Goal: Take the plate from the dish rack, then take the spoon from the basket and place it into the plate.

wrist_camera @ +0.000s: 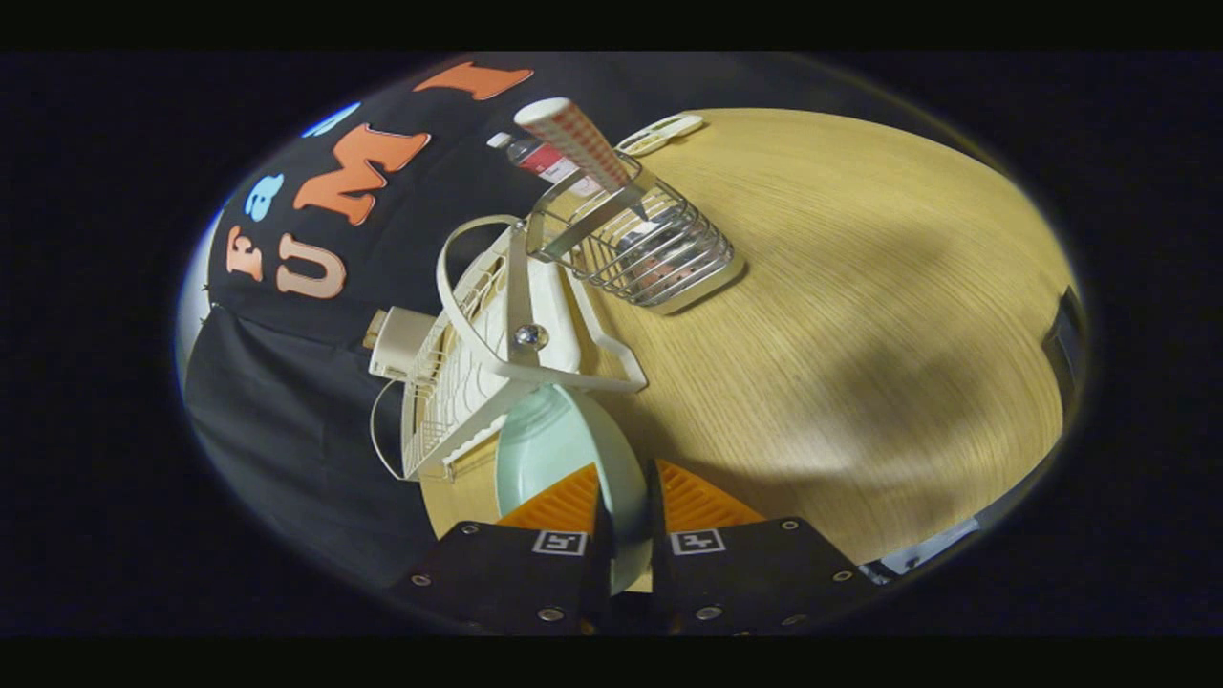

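gripper (626, 492): lower centre, orange fingers (564, 502) closed on the plate rim
plate (564, 444): pale green, seemingly just clear of the rack (459, 382)
spoon (578, 148): checked handle, upright in basket (650, 253), top centre

Dim overall, warm yellowish cast. Brightest on the wooden table (860, 287), crossed by broad soft shadows. Small glare spot on the dish rack (521, 334). Strong fisheye bending toward the rim, with slight blur there. Plate (554, 449) pale, softly lit.
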